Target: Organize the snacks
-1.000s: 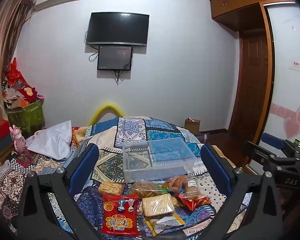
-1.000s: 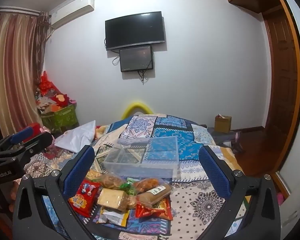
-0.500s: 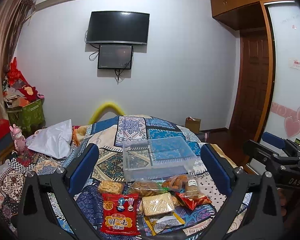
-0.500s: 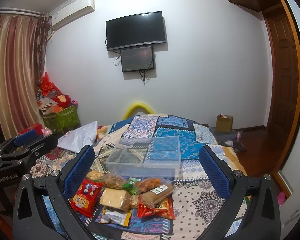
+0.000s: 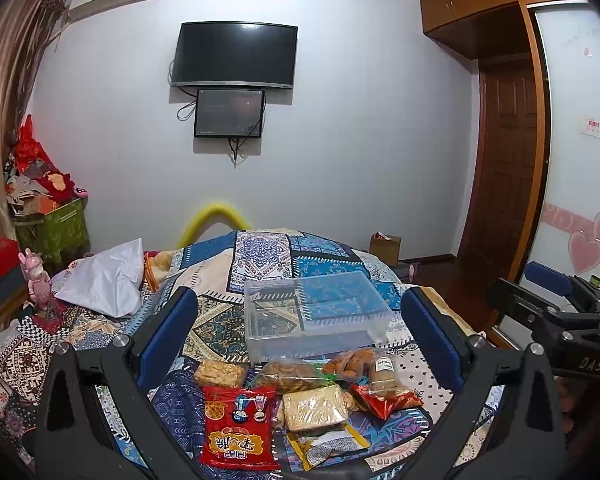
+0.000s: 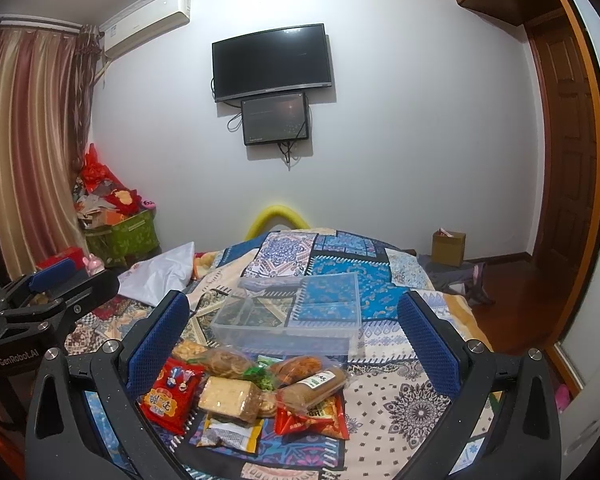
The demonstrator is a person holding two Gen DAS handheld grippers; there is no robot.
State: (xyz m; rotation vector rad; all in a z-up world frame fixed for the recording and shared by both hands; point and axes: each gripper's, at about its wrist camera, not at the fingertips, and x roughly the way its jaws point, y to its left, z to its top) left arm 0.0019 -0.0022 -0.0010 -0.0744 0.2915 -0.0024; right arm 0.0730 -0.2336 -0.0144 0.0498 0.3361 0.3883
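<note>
Left wrist view: the left gripper [image 5: 300,320] hangs above the bed [image 5: 260,252] with its jaws spread wide and nothing between them. Beyond the fingers a clear bin [image 5: 313,312] sits on the patterned quilt, and it looks empty. Just in front of the bin lies a loose heap of snacks: a red packet [image 5: 238,426] nearest the camera, a pale cracker block [image 5: 313,406] beside it, a yellow-edged pouch [image 5: 327,444] below that, a red wrapper [image 5: 387,398] to the right, and several clear bags touching the bin's near wall. The right gripper [image 5: 547,304] shows at the right edge, well apart from the heap.

Right wrist view: the right gripper [image 6: 294,320] is likewise released and holds nothing. The bin [image 6: 292,320] stands between its fingers, farther off, with only quilt visible through its walls. The snacks lie near its front wall, the cracker block [image 6: 228,396] and a brown tube pack [image 6: 311,386] on top. The left gripper [image 6: 52,292] shows at the left edge.

Judging from this, the task has barely begun: no snack is in the bin, and every pack remains to be picked up and placed.
</note>
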